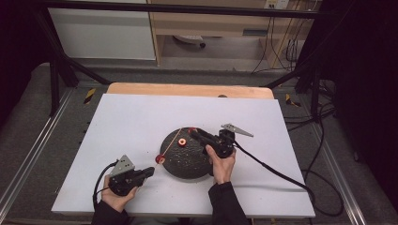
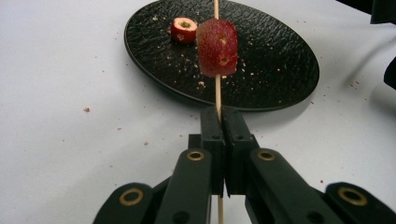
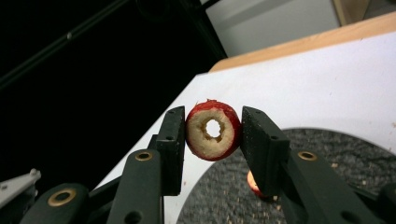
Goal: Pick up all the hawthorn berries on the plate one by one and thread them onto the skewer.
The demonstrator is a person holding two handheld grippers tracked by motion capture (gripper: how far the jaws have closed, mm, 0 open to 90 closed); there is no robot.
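Over the black plate [image 1: 185, 157], right fingers [image 3: 170, 140] pinch a cored fruit [image 3: 213, 130]; left fingers [image 2: 212, 135] clamp the skewer [image 2: 217, 95].

My table [image 1: 131, 122] is topped white, with a bare wooden strip along its far edge. A black textured plate [image 1: 185, 161] sits directly on it, toward the near middle. Small brown crumbs [image 2: 86, 109] dot the white surface just beside the plate.
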